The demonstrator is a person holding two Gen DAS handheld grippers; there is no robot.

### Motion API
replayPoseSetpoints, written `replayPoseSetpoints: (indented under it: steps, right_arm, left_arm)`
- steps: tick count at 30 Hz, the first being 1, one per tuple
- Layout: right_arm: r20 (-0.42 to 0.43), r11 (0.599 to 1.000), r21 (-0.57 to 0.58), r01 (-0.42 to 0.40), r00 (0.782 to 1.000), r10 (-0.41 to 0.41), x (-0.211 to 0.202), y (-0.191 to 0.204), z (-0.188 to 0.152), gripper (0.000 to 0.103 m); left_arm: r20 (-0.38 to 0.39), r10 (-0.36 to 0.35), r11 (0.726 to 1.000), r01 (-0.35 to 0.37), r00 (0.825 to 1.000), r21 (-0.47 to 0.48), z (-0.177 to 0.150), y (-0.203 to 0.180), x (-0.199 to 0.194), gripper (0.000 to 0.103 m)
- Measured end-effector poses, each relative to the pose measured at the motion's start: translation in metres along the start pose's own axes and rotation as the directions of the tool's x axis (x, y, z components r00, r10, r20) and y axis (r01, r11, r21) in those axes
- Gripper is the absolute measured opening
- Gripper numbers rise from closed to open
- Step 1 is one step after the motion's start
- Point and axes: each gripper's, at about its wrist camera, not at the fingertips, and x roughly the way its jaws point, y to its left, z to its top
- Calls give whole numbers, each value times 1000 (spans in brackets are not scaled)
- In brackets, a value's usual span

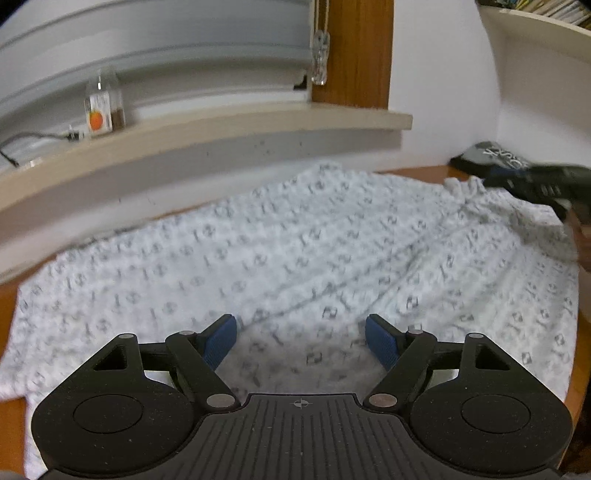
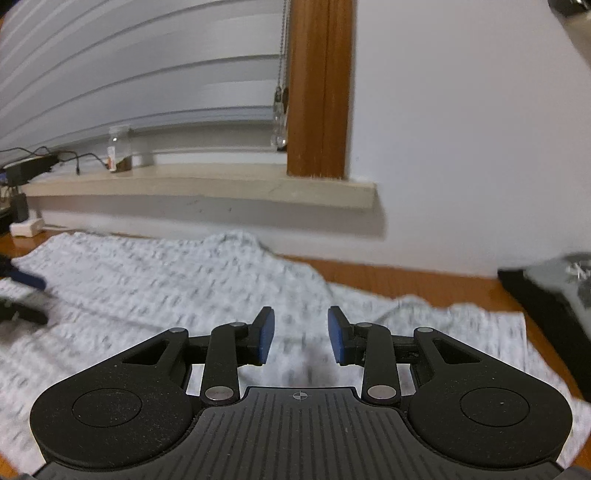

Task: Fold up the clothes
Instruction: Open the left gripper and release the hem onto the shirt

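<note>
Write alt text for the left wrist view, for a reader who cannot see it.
The open left gripper hovers over a white patterned garment spread flat on a wooden table, jaws apart and empty. The right gripper shows at the garment's far right edge, below a windowsill holding a small bottle.

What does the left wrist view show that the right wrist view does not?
Only the left wrist view shows the bookshelf at top right and the right tongs at the garment's far edge. Only the right wrist view shows the white adapter and black cables at the left. Both show the white patterned garment spread on the wooden table, the windowsill, the small bottle and the dark item at the right. Both tongs are open.
</note>
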Motion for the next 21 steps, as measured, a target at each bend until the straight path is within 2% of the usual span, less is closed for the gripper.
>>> replayPoseSetpoints:
  steps: [5,9,15,17,21]
  right_arm:
    - [27,1000,-4,7,1000,-7,20,-1,21,40]
    - [-69,1000,-1,-16,998,15,45,-14,9,42]
    - [-146,985,146,-89,983,111,33,-38,-18,42]
    - [-163,986,142,-86,981,109,21,-32,-22,42]
    - [-162,993,97,-74,983,89,-2,-15,-29,41]
  left_arm:
    - [-11,-23,999,23,1000,-37,-3,7,-4,81]
    - [-9,-39,998,39,999,-40,-5,9,-8,81]
    - [-1,-97,993,96,995,-64,-10,21,-18,81]
    - [-2,-113,992,112,994,-59,-12,24,-21,82]
    - [0,-81,996,80,997,-41,-14,22,-23,82]
